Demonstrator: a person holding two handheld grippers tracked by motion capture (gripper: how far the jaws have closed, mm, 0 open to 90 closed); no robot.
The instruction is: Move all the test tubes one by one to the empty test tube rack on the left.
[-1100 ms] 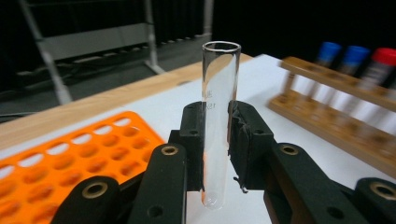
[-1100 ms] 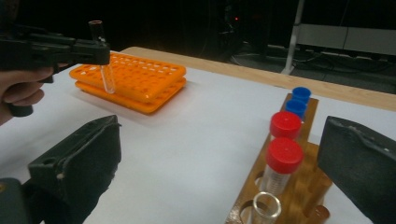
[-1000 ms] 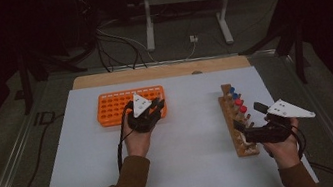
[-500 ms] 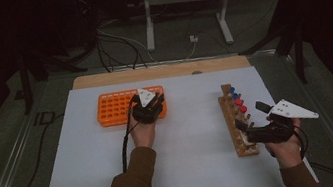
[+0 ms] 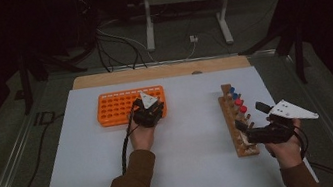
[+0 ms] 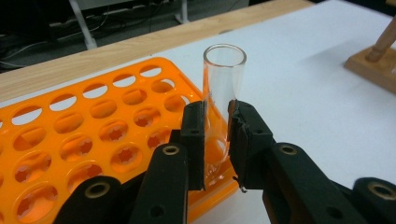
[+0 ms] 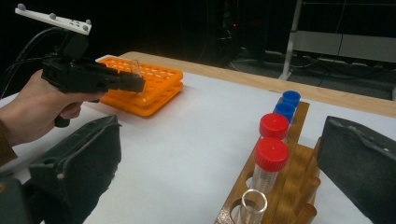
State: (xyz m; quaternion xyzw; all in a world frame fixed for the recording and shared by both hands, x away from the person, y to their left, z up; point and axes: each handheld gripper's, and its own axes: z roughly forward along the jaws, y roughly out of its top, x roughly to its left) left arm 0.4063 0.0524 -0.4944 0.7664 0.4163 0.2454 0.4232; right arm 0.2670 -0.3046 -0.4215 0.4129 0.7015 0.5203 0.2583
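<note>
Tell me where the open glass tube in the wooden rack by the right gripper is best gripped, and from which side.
Probably just below its open rim, coming from above: the uncapped glass tube stands upright in the wooden rack, whose holes hide its lower part. The right gripper has its jaws wide open around it.

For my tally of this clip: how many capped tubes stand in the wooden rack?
4: two red-capped tubes and, behind them, two blue-capped tubes, in one row along the wooden rack. An uncapped tube stands nearest; more may be hidden.
</note>
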